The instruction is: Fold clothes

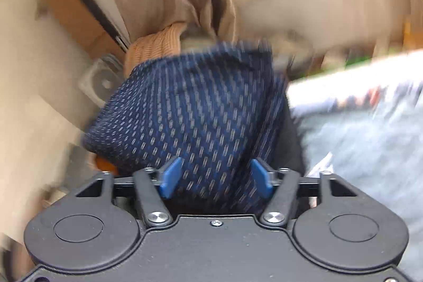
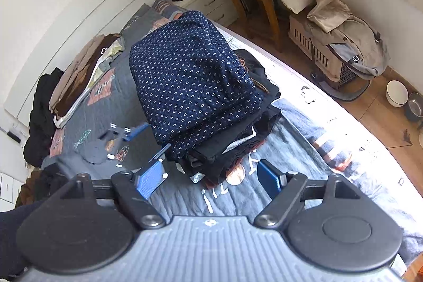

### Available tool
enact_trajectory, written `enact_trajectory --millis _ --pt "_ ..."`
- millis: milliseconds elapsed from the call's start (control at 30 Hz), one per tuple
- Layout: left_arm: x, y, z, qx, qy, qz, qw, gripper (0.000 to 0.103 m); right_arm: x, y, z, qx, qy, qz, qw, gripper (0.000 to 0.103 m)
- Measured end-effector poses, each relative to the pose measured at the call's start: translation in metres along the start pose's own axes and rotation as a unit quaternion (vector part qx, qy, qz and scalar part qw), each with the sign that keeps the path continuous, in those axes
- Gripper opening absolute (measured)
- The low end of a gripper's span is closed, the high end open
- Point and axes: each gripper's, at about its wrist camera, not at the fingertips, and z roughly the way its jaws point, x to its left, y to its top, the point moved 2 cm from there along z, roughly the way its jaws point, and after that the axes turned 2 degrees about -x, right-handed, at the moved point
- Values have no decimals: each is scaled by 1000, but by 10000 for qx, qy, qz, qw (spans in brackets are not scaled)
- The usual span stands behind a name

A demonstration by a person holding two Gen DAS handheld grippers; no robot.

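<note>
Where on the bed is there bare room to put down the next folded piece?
Free: the grey quilt between the navy dotted garment's stack and the tan-brown pile by the wall; also the strip in front of the right gripper. Crowded: the wall side, with that pile and dark clothes, and where the left gripper works.

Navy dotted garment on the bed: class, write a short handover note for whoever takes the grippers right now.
Left gripper: open, fingers at the navy dotted garment's edge, not clamping it.
Right gripper: open, empty, above the quilt.
Garment: folded, atop the dark stack.
Done: that fold; a second pile is folded too.
Left: the dark heap beyond looks unfolded.
</note>
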Motion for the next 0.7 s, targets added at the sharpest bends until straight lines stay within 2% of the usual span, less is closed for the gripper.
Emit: enact_trajectory --millis 67,100,133,167,267,367,400,433,500,600,667,700 --pt "23 22 1 -2 -602 -924 9939 61 -1 0 -3 -42 3 65 10000 79" --pt "35 31 9 22 -970 -1389 9855 61 -2 0 -4 -59 -4 99 9999 79" --pt "46 40 19 54 -1358 -1851 9733 60 -4 1 -5 -75 -15 132 9999 79" --pt "58 49 29 86 -1741 -2306 9573 59 -5 2 -6 -91 -26 166 9998 79" --pt "82 69 66 282 -2849 -3372 8968 58 -8 1 -9 -119 -83 248 9996 79" --pt "91 75 106 509 -3841 -4121 8247 58 -12 -4 -12 -116 -148 332 9993 79" --pt "91 74 116 554 -3971 -4243 8119 58 -13 -7 -12 -106 -163 360 9992 79" --pt "90 72 125 582 -3989 -4275 8092 58 -14 -9 -13 -98 -188 390 9990 79" --pt "86 70 141 707 -3912 -4208 8154 58 -16 -14 -14 -83 -237 448 9987 79" --pt "90 61 161 791 -3682 -4427 8138 58 -20 -22 -15 -58 -295 523 9982 79" --pt "100 53 170 783 -3648 -4773 7956 58 -22 -25 -15 -47 -320 577 9978 79" --pt "104 51 172 793 -3718 -4932 7824 58 -23 -27 -15 -42 -330 605 9976 79"
